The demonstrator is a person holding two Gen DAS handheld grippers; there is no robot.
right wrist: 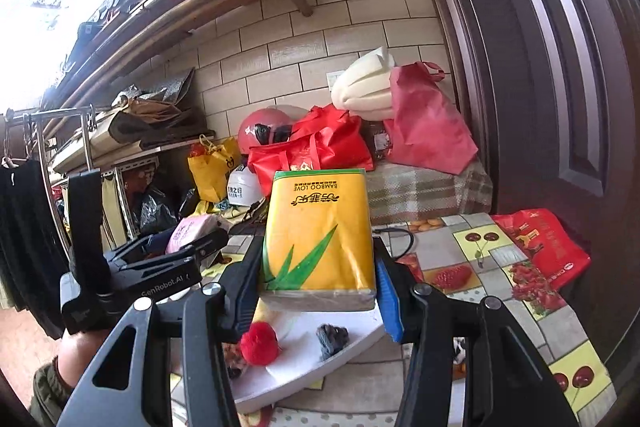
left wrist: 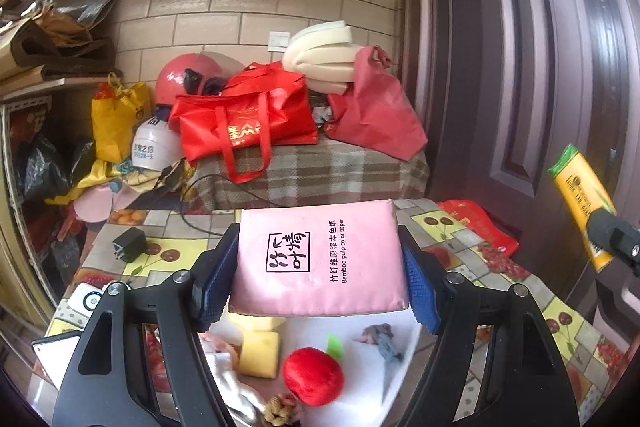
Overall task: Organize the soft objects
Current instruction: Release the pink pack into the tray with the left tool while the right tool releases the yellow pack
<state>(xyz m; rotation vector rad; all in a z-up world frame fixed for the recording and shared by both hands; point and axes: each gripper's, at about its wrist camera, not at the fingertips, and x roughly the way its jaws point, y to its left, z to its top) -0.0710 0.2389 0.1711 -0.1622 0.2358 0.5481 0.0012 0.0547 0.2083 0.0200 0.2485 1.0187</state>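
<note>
My left gripper (left wrist: 318, 267) is shut on a pink tissue pack (left wrist: 320, 259) and holds it above the table. My right gripper (right wrist: 316, 267) is shut on a yellow tissue pack (right wrist: 318, 235), also held above the table. The yellow pack shows at the right edge of the left wrist view (left wrist: 582, 203); the pink pack shows at left in the right wrist view (right wrist: 190, 231). Below lies a white board (left wrist: 372, 359) with a red plush apple (left wrist: 314, 375), a grey plush scrap (left wrist: 384, 341) and a yellow sponge (left wrist: 260, 353). The apple (right wrist: 260, 343) and grey scrap (right wrist: 332, 337) also show under the right gripper.
The table has a fruit-patterned cloth (left wrist: 460, 227). A black charger (left wrist: 130, 245) and cable lie at its left. A red bag (right wrist: 548, 247) lies at the right edge by the dark door (right wrist: 560, 67). Behind stand red bags (left wrist: 248, 123), helmets and foam on a plaid-covered surface.
</note>
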